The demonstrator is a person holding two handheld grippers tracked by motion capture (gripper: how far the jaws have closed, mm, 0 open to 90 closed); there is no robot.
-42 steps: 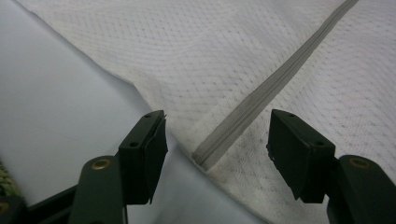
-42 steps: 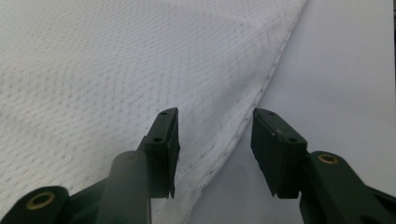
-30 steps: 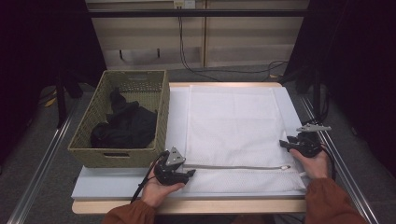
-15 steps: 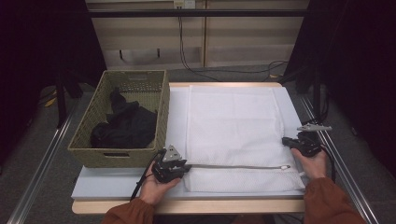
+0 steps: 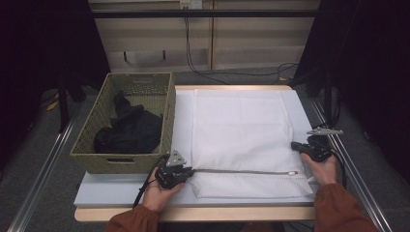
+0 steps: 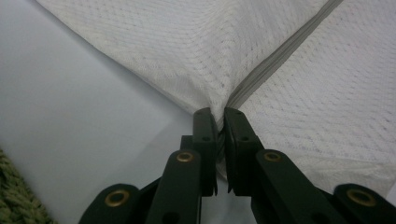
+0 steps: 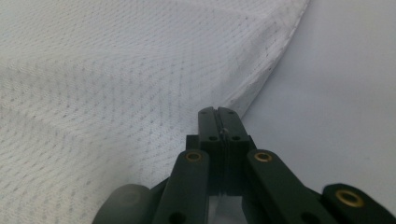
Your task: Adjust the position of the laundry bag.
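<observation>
Left claw [image 5: 187,171], just closed, pinches the white mesh bag [image 5: 241,130] at its 8 o'clock zipper end; right claw [image 5: 296,146] clamps its 4 o'clock edge on the tabletop [image 5: 125,191].

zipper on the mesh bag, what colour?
Grey, against the white mesh bag; the zipper shows best in the left gripper view.

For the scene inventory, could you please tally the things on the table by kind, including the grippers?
White mesh laundry bag: 1
Woven basket: 1
Black garment in the basket: 1
Grippers: 2, the left gripper and the right gripper, each shut on an edge of the bag
Total: 5
</observation>
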